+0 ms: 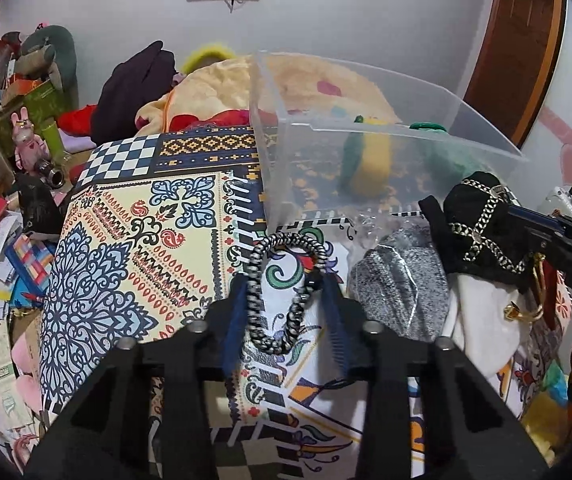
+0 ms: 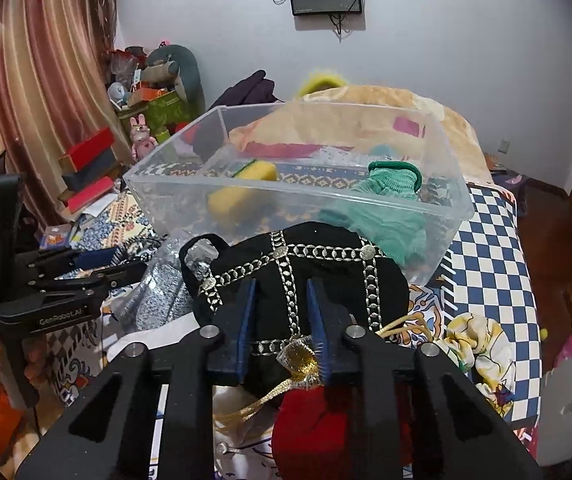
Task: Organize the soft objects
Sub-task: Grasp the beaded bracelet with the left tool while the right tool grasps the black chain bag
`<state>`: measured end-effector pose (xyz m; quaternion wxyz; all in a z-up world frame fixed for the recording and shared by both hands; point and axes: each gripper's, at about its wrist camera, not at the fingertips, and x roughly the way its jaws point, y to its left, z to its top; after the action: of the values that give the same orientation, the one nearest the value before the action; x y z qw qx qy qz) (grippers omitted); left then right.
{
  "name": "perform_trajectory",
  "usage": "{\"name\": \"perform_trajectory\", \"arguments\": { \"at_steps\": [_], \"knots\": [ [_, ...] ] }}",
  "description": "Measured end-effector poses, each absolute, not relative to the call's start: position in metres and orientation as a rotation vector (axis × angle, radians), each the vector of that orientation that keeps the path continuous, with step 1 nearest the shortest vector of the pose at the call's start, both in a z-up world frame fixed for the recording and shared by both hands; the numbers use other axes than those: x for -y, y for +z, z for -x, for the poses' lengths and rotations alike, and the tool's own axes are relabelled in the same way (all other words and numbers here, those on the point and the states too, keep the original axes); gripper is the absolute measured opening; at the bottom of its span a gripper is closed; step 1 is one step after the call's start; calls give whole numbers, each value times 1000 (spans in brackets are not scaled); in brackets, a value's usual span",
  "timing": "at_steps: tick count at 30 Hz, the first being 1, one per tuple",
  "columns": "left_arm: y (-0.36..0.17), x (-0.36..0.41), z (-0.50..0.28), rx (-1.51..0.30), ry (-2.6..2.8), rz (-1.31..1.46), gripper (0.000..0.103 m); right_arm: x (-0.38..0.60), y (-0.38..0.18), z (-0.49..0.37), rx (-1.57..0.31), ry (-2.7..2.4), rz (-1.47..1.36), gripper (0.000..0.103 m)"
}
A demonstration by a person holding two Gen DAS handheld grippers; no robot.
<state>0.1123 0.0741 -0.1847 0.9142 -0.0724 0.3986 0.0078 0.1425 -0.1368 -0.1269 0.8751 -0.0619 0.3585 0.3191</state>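
Both picks look made: the left tool (image 1: 284,312) is clamped on a braided cord loop (image 1: 282,280) lying on the patterned bed (image 1: 134,240), and the right tool (image 2: 280,320) pinches a black pouch (image 2: 298,264) just before the clear bin (image 2: 298,184). Next, I judge, each must lift and carry over the near wall. Only the right view shows the sponge (image 2: 246,184) and green knit (image 2: 390,200) inside the bin plainly.
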Motion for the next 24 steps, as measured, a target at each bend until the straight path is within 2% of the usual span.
{"name": "perform_trajectory", "arguments": {
  "at_steps": [4,13,18,21,22,24],
  "knots": [
    [-181,-74,-106,-809,15,143,15,138,-123,-139,-727,660,139,12],
    [-151,-67,-90,-725,18,100,15,152,-97,-133,-648,660,82,5],
    [-125,-62,-80,-649,1,87,15,159,-79,-129,-591,658,66,5],
    [-113,-60,-77,-617,-12,84,15,151,-83,-131,-628,646,112,6],
    [-111,-58,-76,-609,-15,83,15,148,-87,-133,-652,654,121,8],
    [-106,-55,-74,-599,-19,76,15,142,-94,-136,-682,666,127,25]
  ]
}}
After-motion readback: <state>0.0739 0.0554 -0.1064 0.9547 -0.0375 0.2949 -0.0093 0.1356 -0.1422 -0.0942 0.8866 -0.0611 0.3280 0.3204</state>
